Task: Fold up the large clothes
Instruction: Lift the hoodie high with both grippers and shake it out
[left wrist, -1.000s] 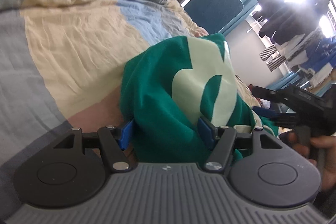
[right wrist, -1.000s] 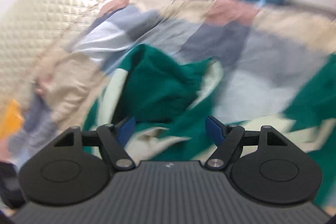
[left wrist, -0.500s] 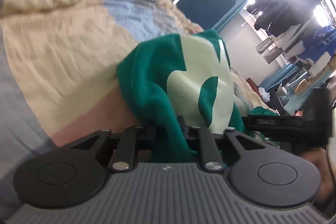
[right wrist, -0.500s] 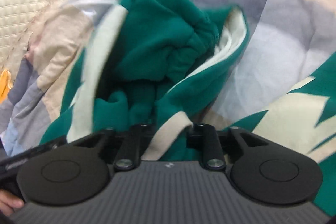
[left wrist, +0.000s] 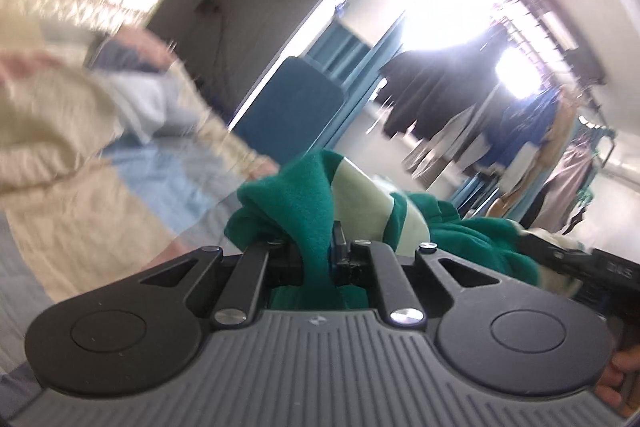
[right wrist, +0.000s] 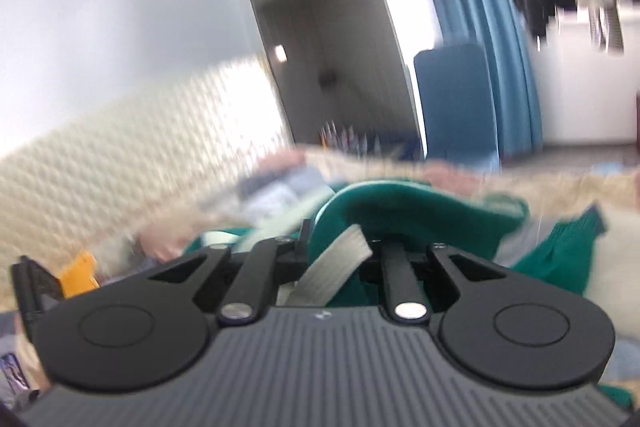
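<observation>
A green and cream sweater (left wrist: 312,211) bunches at the centre of both wrist views, above a patchwork bedspread (left wrist: 80,187). The left gripper (left wrist: 320,257) has its jaws pinching a green fold. The right gripper (right wrist: 340,251) has its jaws clamped on the sweater's cream ribbed band. Hanging clothes (left wrist: 460,99) show at upper right, blurred.

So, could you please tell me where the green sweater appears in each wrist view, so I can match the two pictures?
Left wrist: green sweater at lower centre, bunched and pinched in the left hand-held gripper.
Right wrist: lower centre to right, a fold and a cream ribbed band clamped in the right hand-held gripper.
Shared landmark: the blue panel, above the sweater in both views.
</observation>
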The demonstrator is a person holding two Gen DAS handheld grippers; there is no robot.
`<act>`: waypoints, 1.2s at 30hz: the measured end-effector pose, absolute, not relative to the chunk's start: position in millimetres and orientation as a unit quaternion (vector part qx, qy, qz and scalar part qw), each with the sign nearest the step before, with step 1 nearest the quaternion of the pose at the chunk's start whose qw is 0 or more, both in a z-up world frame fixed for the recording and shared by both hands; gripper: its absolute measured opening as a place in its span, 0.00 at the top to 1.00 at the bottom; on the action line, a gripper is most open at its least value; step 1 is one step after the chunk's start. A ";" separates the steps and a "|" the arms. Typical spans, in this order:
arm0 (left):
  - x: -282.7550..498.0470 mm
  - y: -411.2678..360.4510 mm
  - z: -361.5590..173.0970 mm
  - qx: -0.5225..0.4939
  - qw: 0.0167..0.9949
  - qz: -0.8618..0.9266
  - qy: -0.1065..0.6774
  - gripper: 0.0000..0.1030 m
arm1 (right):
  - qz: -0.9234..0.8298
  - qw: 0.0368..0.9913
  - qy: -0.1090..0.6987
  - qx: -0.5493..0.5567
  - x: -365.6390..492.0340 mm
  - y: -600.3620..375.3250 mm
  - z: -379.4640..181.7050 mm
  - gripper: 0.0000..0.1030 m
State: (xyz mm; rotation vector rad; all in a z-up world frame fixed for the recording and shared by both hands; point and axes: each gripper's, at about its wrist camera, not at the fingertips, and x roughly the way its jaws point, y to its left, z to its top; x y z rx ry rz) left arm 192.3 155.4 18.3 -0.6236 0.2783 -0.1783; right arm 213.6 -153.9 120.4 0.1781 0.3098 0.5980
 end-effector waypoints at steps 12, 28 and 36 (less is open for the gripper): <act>77.0 163.5 213.4 -0.304 0.951 -0.058 0.019 0.90 | 0.254 0.965 -0.036 0.058 84.6 -218.4 316.1 0.86; 162.4 262.2 223.6 -0.258 0.962 0.075 0.051 0.89 | 0.144 0.989 -0.010 0.003 277.0 -186.8 362.6 0.87; 346.6 327.9 55.5 -0.243 0.949 0.161 0.118 0.89 | 0.140 0.989 0.047 0.024 475.4 -147.2 207.0 0.86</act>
